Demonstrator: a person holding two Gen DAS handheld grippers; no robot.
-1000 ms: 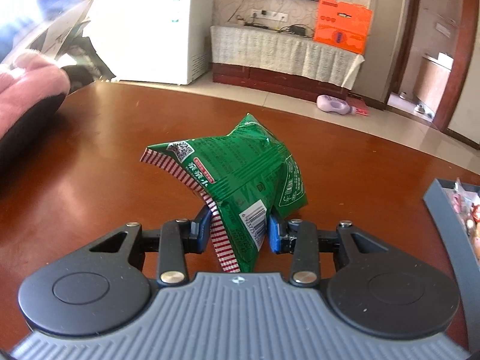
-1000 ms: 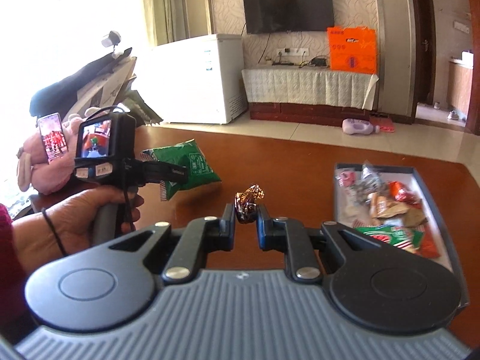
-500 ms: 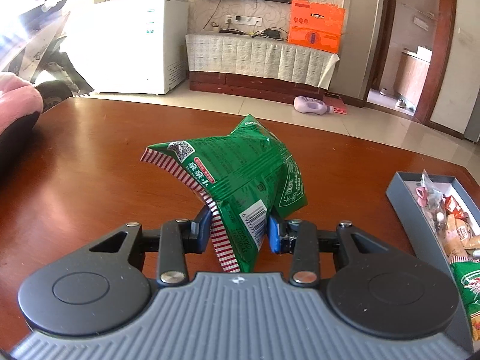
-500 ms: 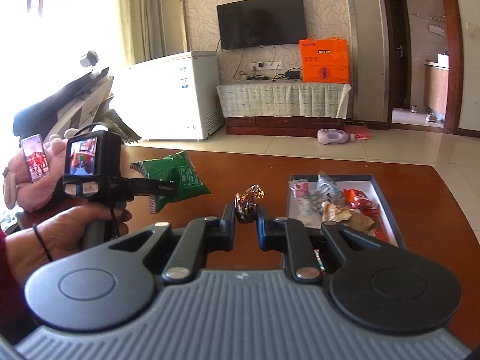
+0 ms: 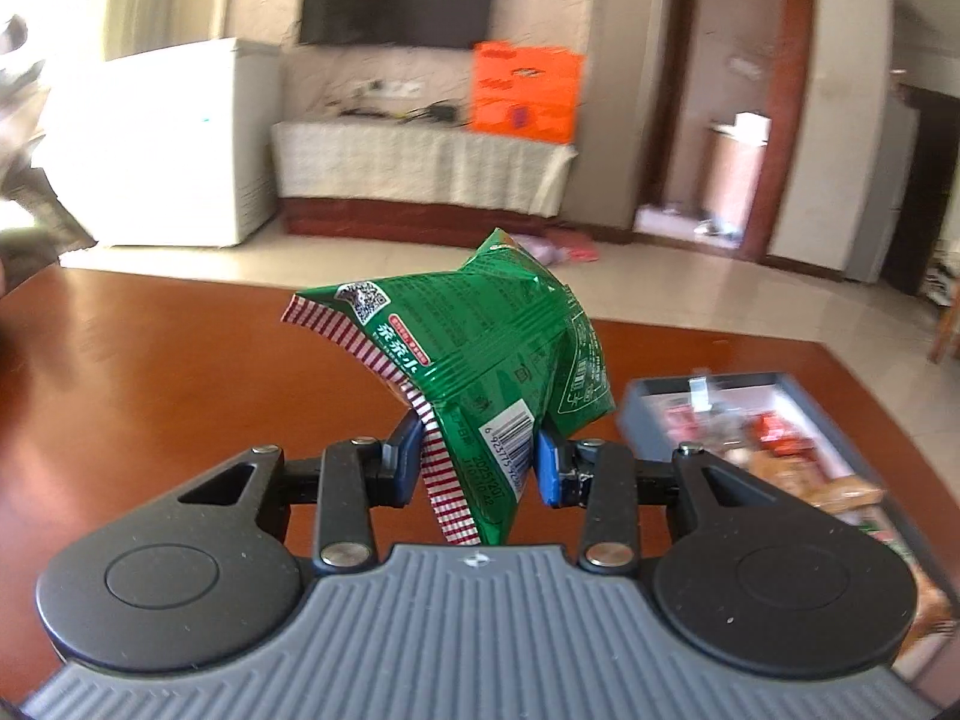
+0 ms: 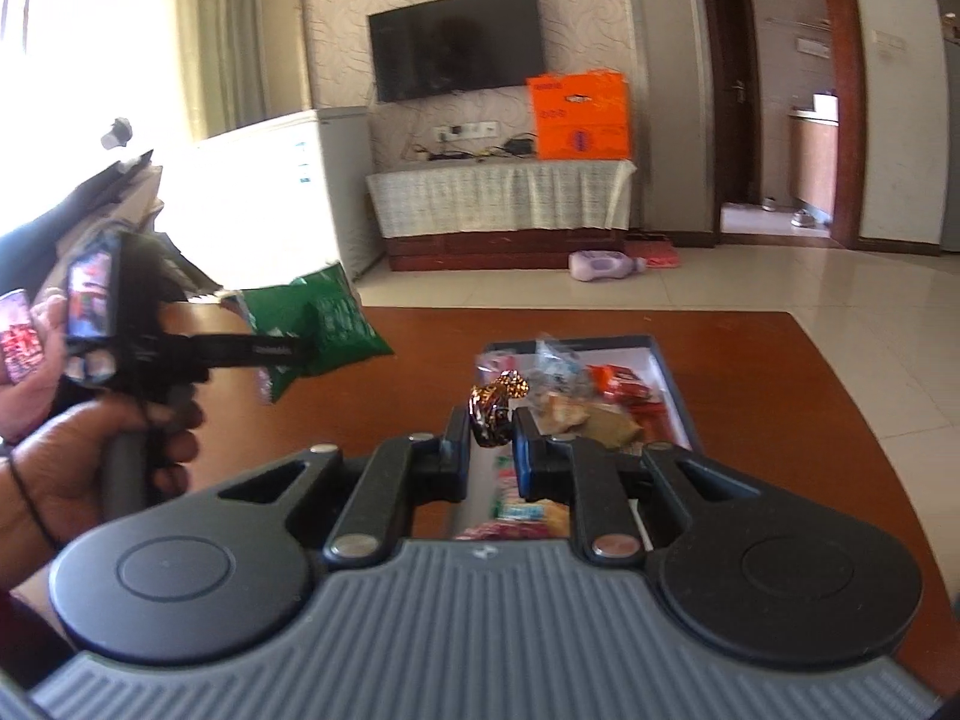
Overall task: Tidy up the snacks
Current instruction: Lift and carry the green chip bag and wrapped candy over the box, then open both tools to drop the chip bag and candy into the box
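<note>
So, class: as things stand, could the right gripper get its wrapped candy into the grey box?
Probably yes. The right gripper, shut on the wrapped candy, is already above the near end of the open grey box, with nothing between them. The snacks inside leave room.

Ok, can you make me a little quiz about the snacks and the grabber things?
1. True or false: the left gripper holds a green snack bag.
2. What does the right gripper pinch? A) a brown foil candy B) a spoon C) nothing
3. Fill in: the grey box on the wooden table already holds ____.

Key: 1 true. 2 A. 3 snacks.
</note>
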